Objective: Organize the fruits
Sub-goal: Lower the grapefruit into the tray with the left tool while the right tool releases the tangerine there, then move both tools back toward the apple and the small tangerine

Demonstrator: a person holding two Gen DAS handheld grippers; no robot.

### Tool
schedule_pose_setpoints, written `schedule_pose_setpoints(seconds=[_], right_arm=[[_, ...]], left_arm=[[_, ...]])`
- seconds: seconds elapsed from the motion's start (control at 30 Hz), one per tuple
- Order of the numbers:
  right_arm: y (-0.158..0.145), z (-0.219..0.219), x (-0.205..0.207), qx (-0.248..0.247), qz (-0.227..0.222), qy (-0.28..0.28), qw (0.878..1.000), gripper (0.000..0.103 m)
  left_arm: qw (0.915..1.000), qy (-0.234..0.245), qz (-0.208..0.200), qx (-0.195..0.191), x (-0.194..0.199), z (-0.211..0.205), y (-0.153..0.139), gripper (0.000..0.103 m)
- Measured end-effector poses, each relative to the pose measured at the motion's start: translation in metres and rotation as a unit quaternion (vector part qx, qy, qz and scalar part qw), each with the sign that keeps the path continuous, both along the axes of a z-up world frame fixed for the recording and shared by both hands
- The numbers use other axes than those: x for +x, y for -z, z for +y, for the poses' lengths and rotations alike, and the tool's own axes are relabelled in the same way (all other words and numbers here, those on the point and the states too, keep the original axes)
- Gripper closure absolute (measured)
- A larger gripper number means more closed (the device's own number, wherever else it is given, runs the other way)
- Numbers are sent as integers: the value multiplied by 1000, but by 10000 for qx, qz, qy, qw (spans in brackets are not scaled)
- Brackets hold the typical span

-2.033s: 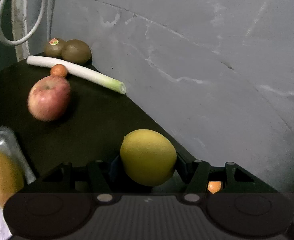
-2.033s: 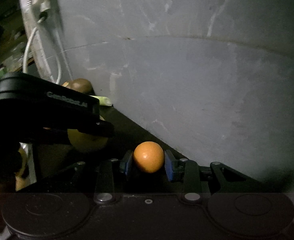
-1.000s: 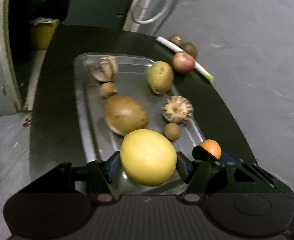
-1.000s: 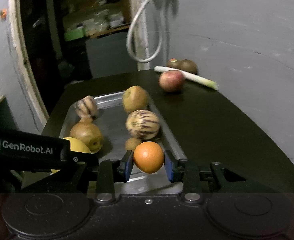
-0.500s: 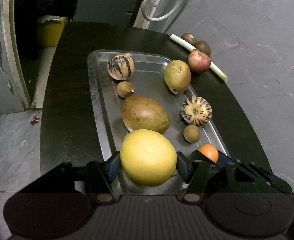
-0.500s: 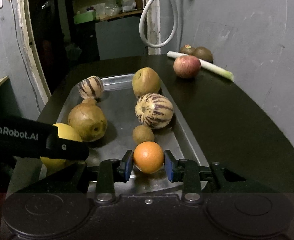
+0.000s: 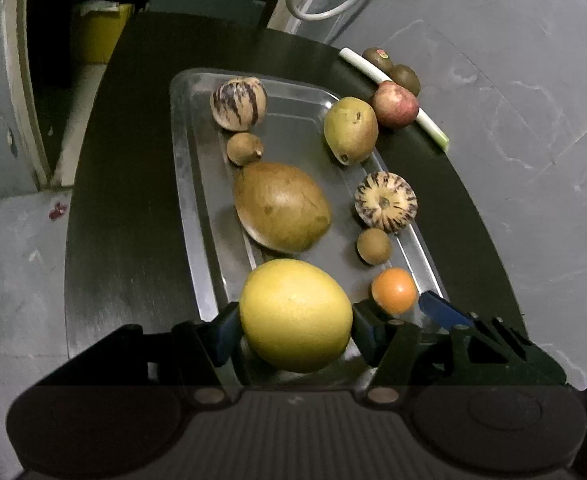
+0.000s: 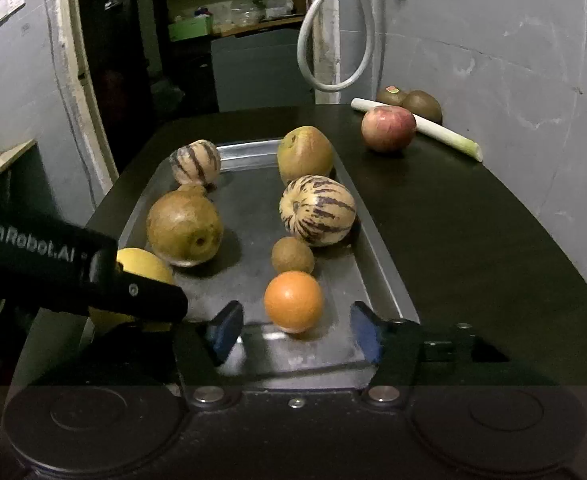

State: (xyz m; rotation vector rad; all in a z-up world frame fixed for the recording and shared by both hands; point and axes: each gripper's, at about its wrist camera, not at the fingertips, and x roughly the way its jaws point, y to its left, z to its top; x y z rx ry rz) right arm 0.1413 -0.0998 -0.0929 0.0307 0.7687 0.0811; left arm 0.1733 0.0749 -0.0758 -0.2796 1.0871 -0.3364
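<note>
Now the left gripper [image 7: 295, 330] pinches the big round yellow citrus [image 7: 295, 314] over the steel tray's [image 7: 181, 152] near end — lower gently, then release (right gripper [image 8: 293, 330] spread, small orange [image 8: 293, 300] resting between).

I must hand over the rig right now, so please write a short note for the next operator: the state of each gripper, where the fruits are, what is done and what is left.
Left gripper: shut on the yellow citrus, held over the near end of the metal tray.
Right gripper: open; the orange sits on the tray between its fingers, released.
Done: two striped melons, pear, big brown fruit, two small brown fruits and the orange are in the tray.
Left: set down the yellow citrus; the red apple and two kiwis remain on the table by the leek.
</note>
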Motion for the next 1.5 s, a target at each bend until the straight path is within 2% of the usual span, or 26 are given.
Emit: schedule_pose_setpoints(seconds=[0.07,0.27,0.33,0.43,0.57,0.7,0.83,1.1,1.5], right_arm=[[-4,0,-8,-24,-47,-39,10000,25],[-25,-4,-37,-159,-221,0,9996,7],[-33,-6,-45,-181,-201,1,9996,6],[-45,-10,-56,-90,-105,32,9999,1],[-53,-20,-65,25,188,181,9997,1],[-57,-30,-72,33,275,477,9985,1],[-58,-40,-79,-26,357,757,9965,1],[-61,-50,-81,-222,311,810,9960,1],[-67,-79,-53,-432,-104,839,9955,1]], left_arm=[[9998,-9,-6,-194,-5,5,-4,27],[9992,-48,-288,-281,-30,18,-27,15],[9990,-63,-399,-174,-40,23,-35,9],[9979,35,-601,236,-58,27,-45,3],[9939,276,-785,729,-83,29,-49,1],[9907,430,-816,1002,-100,26,-46,1],[9906,506,-727,1046,-106,21,-42,1],[9900,592,-622,1123,-101,4,-41,1],[9865,790,-526,1331,-57,-32,-53,1]])
